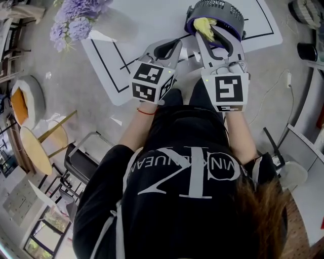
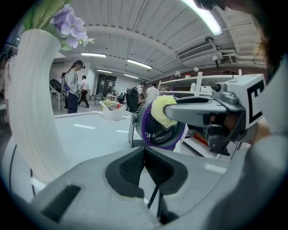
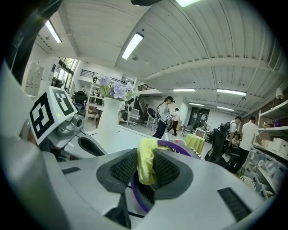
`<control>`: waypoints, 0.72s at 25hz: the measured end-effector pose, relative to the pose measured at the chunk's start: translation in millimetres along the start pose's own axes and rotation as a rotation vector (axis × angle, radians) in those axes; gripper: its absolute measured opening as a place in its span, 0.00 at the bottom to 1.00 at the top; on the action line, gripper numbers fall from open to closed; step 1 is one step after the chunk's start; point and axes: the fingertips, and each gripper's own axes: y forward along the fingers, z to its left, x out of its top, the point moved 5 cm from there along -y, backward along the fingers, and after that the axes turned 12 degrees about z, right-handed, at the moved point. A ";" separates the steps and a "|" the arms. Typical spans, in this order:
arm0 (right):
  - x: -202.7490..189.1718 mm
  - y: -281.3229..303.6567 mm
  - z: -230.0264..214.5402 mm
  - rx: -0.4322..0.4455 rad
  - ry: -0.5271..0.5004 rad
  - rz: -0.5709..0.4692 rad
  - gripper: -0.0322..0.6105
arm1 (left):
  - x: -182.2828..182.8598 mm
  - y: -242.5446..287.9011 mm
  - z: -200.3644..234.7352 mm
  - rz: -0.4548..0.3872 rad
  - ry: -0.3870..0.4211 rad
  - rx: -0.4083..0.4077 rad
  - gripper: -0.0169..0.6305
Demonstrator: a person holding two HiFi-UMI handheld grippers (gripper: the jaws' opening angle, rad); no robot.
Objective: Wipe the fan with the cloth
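One yellow cloth point(image 1: 203, 26) clamped in right hand-held gripper point(image 3: 145, 173), at purple-rimmed fan point(image 1: 218, 9); left hand-held gripper point(image 2: 144, 167) closed, empty.

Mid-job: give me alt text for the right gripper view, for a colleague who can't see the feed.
The right gripper has its jaws shut on a yellow cloth, with the purple-rimmed fan just beyond them. The left gripper sits at the left, and a white vase of purple flowers stands farther back.

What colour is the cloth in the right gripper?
Yellow. The cloth shows best in the right gripper view, pinched between the jaws.
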 end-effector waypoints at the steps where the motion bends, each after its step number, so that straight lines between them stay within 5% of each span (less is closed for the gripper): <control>1: 1.0 -3.7 0.0 -0.003 -0.005 -0.007 0.22 | 0.6 -2.1 -2.0 -0.003 0.004 0.000 0.05; 10: 6.4 -33.3 12.8 -0.029 -0.001 -0.044 0.22 | 6.5 -33.4 -4.0 -0.082 0.045 0.025 0.04; 18: -17.5 -72.9 16.1 -0.064 0.150 -0.050 0.22 | 7.6 -66.0 -15.3 -0.177 0.093 0.060 0.04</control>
